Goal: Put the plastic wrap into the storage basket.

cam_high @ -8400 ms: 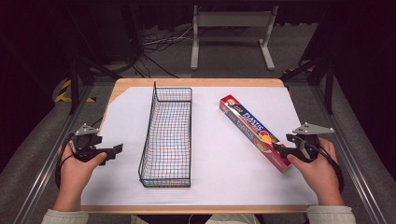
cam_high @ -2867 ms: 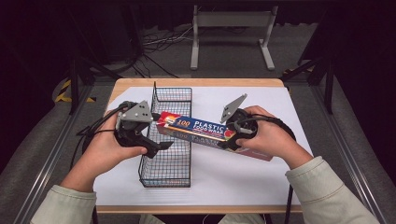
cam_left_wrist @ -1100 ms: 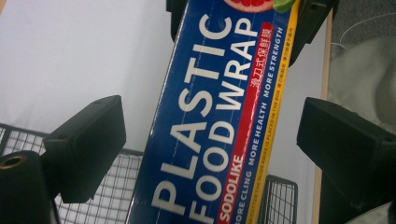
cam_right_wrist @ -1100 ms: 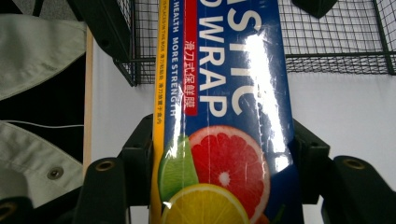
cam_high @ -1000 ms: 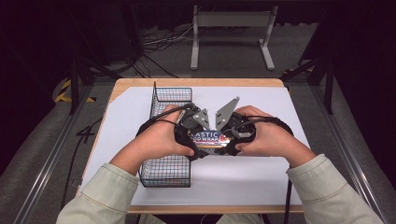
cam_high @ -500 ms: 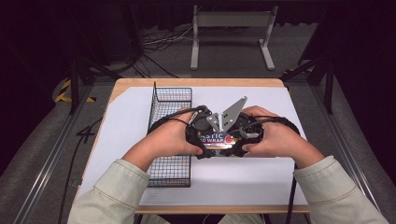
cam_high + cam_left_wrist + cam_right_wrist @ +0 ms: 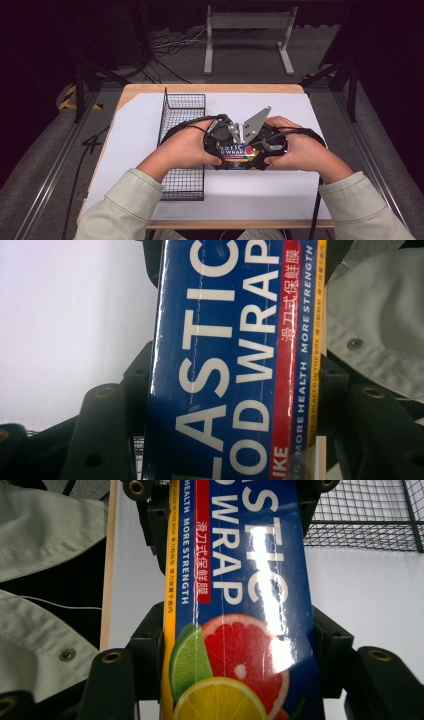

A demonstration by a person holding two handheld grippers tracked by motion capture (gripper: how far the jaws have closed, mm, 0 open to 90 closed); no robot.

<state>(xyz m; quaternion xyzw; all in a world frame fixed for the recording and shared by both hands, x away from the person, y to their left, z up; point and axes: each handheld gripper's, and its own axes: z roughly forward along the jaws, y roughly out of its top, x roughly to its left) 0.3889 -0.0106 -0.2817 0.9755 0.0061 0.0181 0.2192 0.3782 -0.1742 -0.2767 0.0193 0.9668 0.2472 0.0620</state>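
The left gripper [image 7: 220, 145] has its two black jaws squeezed on a long blue plastic wrap box [image 7: 239, 150], one jaw on each side of it. The right gripper [image 7: 264, 145] pinches the same box the same way, at the end with the fruit picture. The two grippers sit close together, and the box is held up between them, just right of a black wire basket [image 7: 182, 145]. The basket stands on a white sheet [image 7: 280, 190] that covers a wooden table [image 7: 150, 90]. A light green sleeve [image 7: 45, 525] is near the box
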